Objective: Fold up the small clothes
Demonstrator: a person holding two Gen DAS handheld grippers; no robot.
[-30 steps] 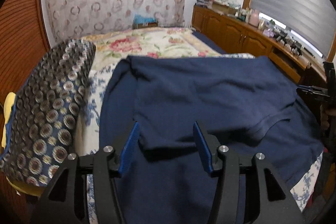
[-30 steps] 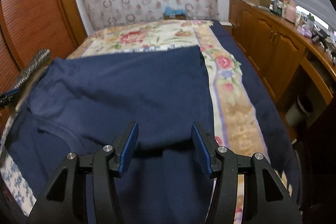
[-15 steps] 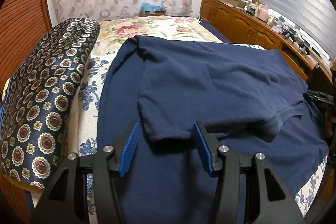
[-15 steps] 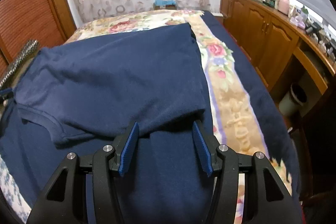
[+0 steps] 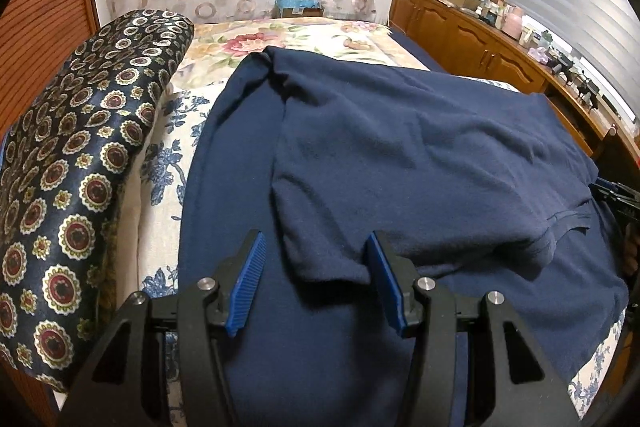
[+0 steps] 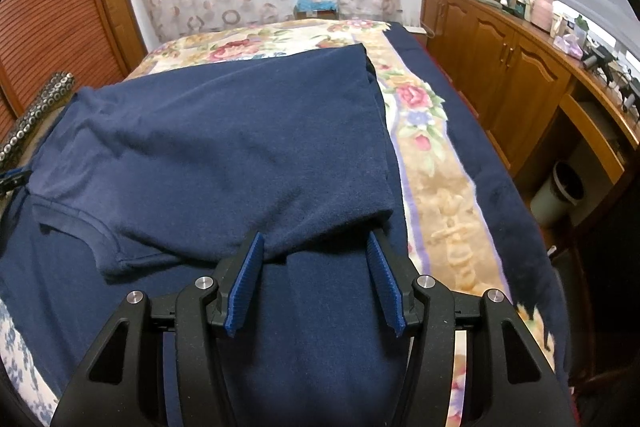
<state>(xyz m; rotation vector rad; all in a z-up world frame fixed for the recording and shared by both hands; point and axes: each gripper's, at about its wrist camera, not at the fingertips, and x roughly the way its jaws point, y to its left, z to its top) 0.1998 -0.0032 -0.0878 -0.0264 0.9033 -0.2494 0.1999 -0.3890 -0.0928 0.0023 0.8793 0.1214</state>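
Observation:
A navy blue shirt (image 5: 420, 155) lies on the bed, its upper layer folded toward me over the lower one. Its neckline (image 5: 568, 223) shows near the folded edge, and again in the right wrist view as the neckline (image 6: 80, 223). My left gripper (image 5: 315, 239) is open just above the cloth. A corner of the folded layer lies between its blue fingers and brushes the right one. My right gripper (image 6: 314, 239) is open too, over the other end of the shirt (image 6: 224, 147). The fold's edge sits slack between its fingers, and the pads do not press on it.
A dark cushion with round medallions (image 5: 80, 167) lies along the bed's left side. The floral bedspread (image 6: 440, 187) shows to the right of the shirt. Wooden cabinets (image 6: 500, 59) line the right wall, with a waste bin (image 6: 560, 191) on the floor below. A box (image 5: 298, 7) stands beyond the bed's far end.
My left gripper has sunk toward the bed, and the folded layer, stretched smooth before, now lies slack and creased. The right gripper has hardly moved. Both stay equally wide.

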